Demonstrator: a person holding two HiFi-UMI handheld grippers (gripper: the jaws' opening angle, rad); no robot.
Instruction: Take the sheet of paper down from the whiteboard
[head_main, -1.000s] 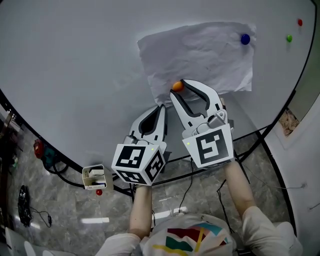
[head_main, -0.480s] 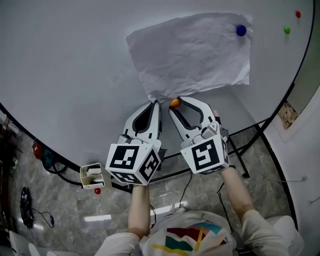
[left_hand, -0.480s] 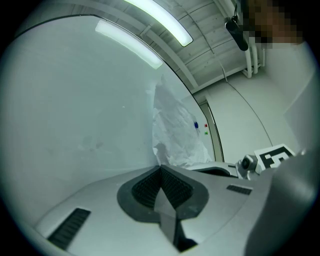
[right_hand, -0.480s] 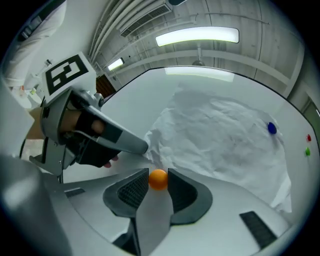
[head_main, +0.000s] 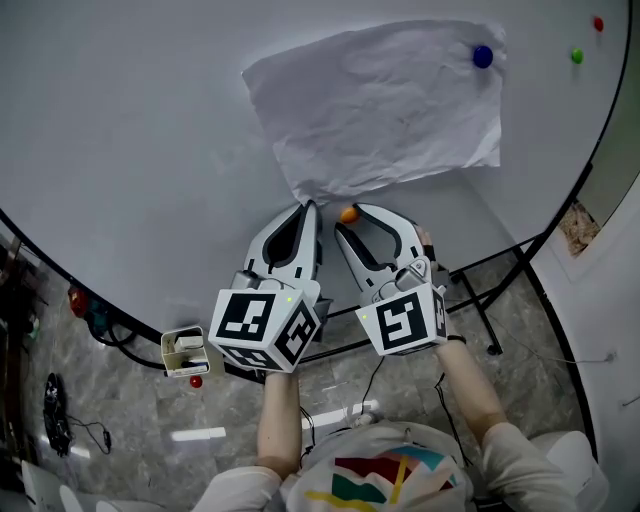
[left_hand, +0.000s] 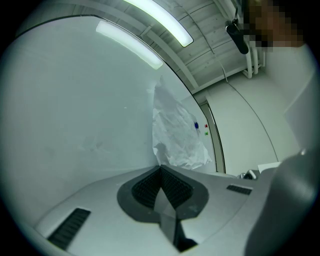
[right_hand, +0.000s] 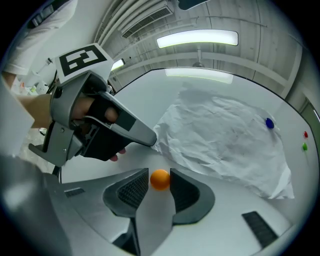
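The crumpled sheet of paper (head_main: 385, 105) lay long-axis sideways on the whiteboard (head_main: 150, 120), just above both fingers. The left gripper (head_main: 310, 206) was closed on its lower corner. The right gripper (head_main: 349, 214) pinched an orange magnet (right_hand: 160, 179).

Bright, even; ceiling strip light (right_hand: 197, 38) overhead; fisheye vignetting, edges warped.

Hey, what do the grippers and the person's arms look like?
Left gripper and right gripper: light grey curved jaws with dark ribbed pads, each backed by a white cube bearing black square markers. Short white sleeves; shirt with a colourful print.
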